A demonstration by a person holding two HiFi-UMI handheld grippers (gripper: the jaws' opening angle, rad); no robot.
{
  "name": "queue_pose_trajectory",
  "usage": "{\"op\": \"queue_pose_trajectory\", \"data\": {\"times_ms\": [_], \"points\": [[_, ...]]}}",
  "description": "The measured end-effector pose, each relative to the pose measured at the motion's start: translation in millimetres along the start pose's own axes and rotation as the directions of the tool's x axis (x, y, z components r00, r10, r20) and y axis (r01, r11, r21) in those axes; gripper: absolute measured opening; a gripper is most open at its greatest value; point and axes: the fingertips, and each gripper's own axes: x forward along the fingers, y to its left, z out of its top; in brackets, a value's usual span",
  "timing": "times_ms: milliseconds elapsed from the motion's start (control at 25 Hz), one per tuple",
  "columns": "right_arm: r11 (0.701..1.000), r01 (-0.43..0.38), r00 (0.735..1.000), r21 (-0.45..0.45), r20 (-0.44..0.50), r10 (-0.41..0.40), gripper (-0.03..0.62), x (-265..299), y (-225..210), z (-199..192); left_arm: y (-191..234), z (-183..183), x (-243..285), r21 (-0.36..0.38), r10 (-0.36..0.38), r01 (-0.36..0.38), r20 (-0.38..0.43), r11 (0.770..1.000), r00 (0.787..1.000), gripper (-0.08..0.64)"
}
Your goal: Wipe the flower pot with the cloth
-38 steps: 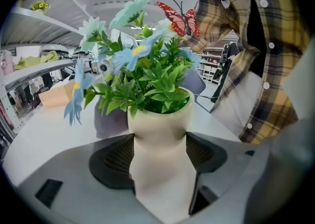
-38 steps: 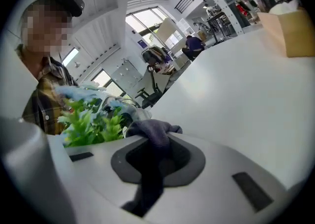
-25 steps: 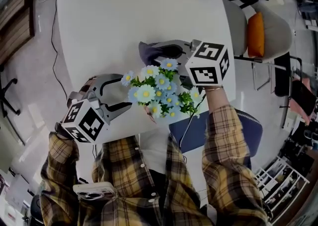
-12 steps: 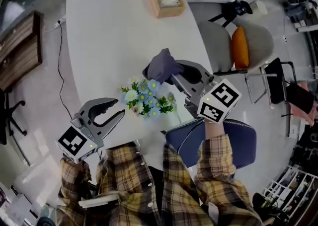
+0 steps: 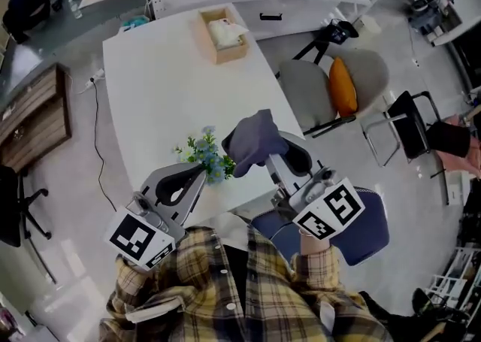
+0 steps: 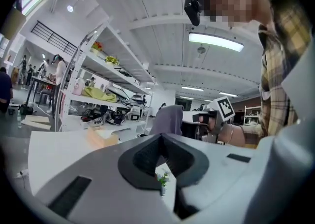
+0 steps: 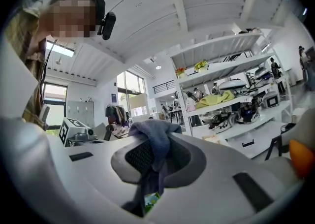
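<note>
My right claw (image 5: pixel 267 158) grips the cloth (image 5: pixel 252 137); my left claw (image 5: pixel 198 176) has just clenched empty. The flower pot (image 5: pixel 206 157) sits below, between them, and the wiping seems finished.

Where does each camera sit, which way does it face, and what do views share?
Head view: on the person's head, facing steeply down at table, flowers, left gripper, right gripper, plaid shirt.
Left gripper view: on that gripper, level along its empty, just-closed jaws toward shelves; plaid shirt right.
Right gripper view: on that gripper, level along jaws shut on the cloth; shirt left.
Shared: all show the cloth.
</note>
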Motion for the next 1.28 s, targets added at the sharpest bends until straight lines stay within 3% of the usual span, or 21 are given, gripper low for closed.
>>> {"op": "queue_pose_trajectory", "data": {"times_ms": [160, 480, 1280], "points": [[1.0, 0.012, 0.999, 0.014, 0.032, -0.012, 0.023, -22, 22, 4, -16, 16, 4, 0.042, 0.001, -0.001, 0.011, 0.999, 1.0, 0.009], [0.999, 0.033, 0.997, 0.032, 0.069, -0.036, 0.023, -41, 40, 7, -20, 21, -3, 0.019, 0.041, -0.042, 0.023, 0.999, 0.999, 0.008], [0.998, 0.052, 0.999, 0.018, 0.01, -0.052, 0.023, -37, 33, 2, -15, 22, -4, 0.003, 0.072, -0.072, 0.018, 0.997, 0.997, 0.009]]}}
